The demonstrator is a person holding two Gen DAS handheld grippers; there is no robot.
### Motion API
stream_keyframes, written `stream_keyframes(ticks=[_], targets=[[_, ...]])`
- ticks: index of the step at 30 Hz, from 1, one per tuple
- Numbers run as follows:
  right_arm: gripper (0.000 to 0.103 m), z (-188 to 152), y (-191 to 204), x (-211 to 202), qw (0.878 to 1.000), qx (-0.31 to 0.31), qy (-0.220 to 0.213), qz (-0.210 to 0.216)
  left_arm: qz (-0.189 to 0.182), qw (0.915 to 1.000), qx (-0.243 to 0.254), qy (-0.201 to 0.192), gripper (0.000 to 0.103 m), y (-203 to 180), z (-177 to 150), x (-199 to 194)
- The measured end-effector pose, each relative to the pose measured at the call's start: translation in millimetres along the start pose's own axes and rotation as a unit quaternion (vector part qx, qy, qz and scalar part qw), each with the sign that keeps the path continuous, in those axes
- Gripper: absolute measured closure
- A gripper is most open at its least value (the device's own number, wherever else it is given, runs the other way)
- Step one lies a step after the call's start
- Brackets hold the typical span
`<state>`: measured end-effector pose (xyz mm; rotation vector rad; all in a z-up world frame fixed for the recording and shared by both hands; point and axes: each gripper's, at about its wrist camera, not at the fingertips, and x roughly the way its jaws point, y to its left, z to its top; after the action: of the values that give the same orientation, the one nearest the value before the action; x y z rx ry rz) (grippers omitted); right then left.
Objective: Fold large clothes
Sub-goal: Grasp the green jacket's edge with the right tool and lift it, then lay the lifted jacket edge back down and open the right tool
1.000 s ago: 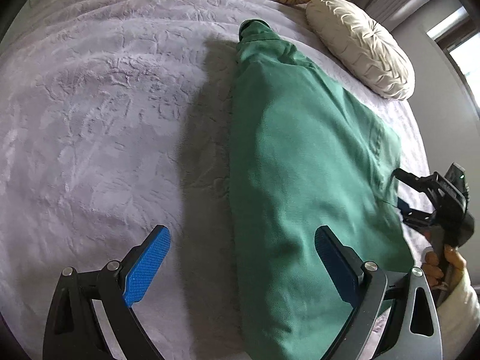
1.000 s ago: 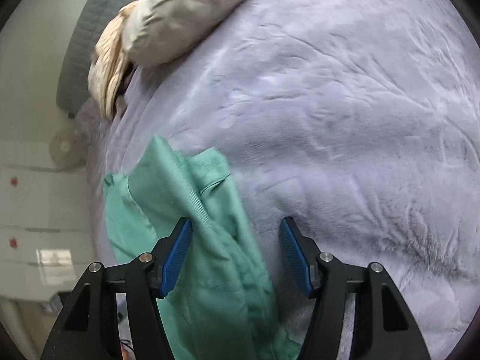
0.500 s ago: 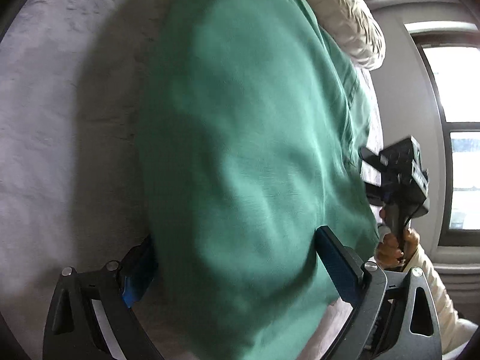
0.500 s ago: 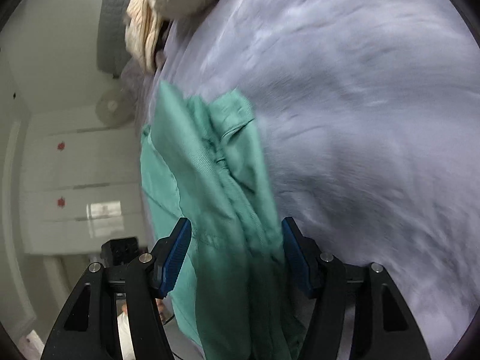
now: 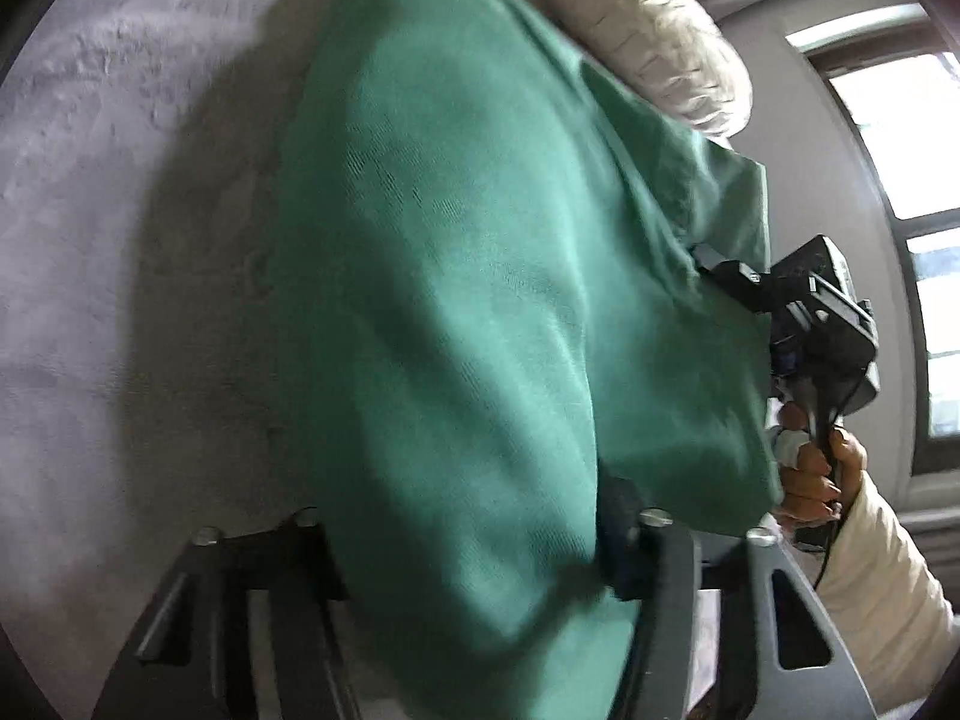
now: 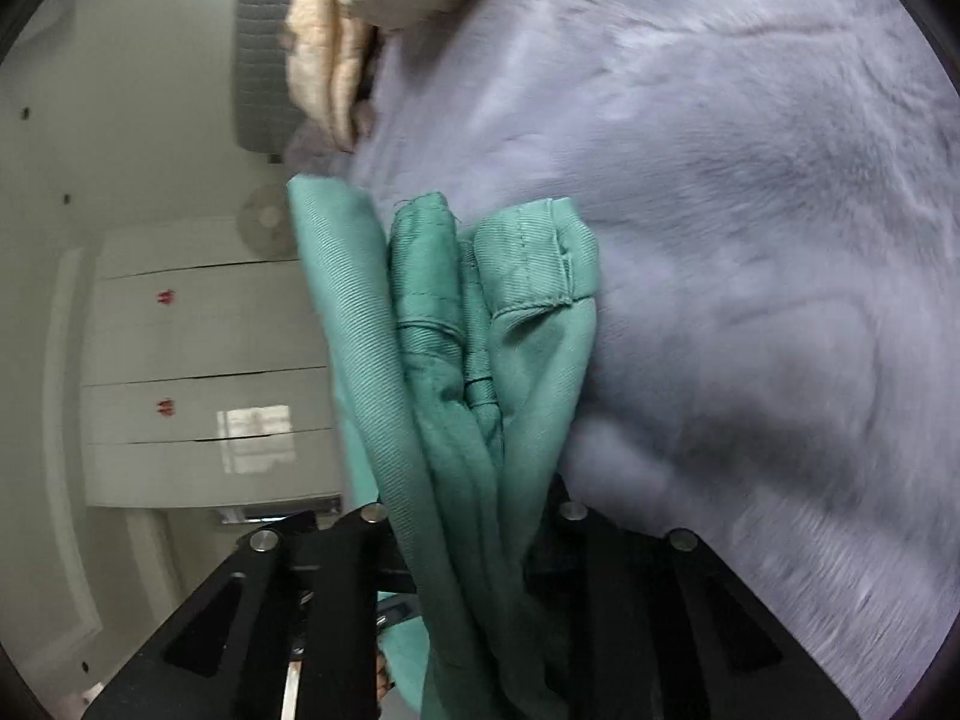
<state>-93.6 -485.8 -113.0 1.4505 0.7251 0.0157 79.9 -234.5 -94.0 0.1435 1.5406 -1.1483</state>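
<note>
A large green garment (image 5: 450, 240) is lifted over the lilac bed cover (image 5: 120, 240). My left gripper (image 5: 468, 540) is closing on a thick fold of it; the cloth fills the gap and hides both pads. In the right wrist view the waistband end of the garment (image 6: 510, 300), with a belt loop, is bunched between the jaws of my right gripper (image 6: 468, 516), which is closing on it too. The right gripper (image 5: 708, 258) also shows in the left wrist view, at the garment's far right edge, held by a hand (image 5: 810, 474).
A round cream cushion (image 5: 648, 30) lies at the head of the bed beside a window (image 5: 900, 120). A beige blanket (image 6: 318, 60) and a grey headboard (image 6: 258, 30) lie beyond the bed cover (image 6: 750, 180). White cupboards (image 6: 180, 360) stand off the bed's side.
Both grippers went from wide apart around the cloth to closed on it. The garment has come up off the bed and now fills more of both views.
</note>
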Motion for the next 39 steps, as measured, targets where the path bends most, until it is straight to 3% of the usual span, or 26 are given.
stream_keyframes(ticks=[6, 12, 19, 25, 28, 30, 33, 36, 39], targets=[[0.082, -23, 33, -3, 0.999, 0.001, -0.016, 0.047, -0.038, 0.9985, 0.036, -0.018, 0.054, -12, -16, -46], [0.082, -74, 71, -12, 0.998, -0.011, -0.02, 0.061, -0.054, 0.9967, 0.055, -0.026, 0.053, -1, -55, -107], [0.082, -160, 93, 17, 0.998, 0.001, -0.011, 0.064, -0.031, 0.9975, 0.063, -0.003, 0.053, 38, -127, -167], [0.082, -233, 78, 71, 0.997, 0.042, 0.004, 0.064, -0.003, 0.9985, 0.043, 0.034, 0.053, 99, -193, -190], [0.082, -256, 61, 102, 0.998, 0.055, 0.019, 0.031, 0.01, 0.9979, 0.001, 0.064, 0.05, 137, -218, -177], [0.082, -263, 53, 118, 0.998, 0.057, 0.026, -0.002, 0.031, 0.9961, -0.023, 0.079, 0.04, 162, -236, -168], [0.077, -263, 60, 117, 0.997, 0.048, 0.009, -0.052, 0.028, 0.9957, -0.025, 0.085, 0.039, 172, -246, -180], [0.048, -268, 79, 100, 0.99, 0.004, 0.007, -0.144, 0.047, 0.9961, 0.012, 0.073, 0.039, 169, -250, -213], [0.045, -272, 108, 81, 0.974, -0.058, -0.023, -0.22, 0.068, 0.9971, 0.02, 0.028, 0.039, 171, -246, -249]])
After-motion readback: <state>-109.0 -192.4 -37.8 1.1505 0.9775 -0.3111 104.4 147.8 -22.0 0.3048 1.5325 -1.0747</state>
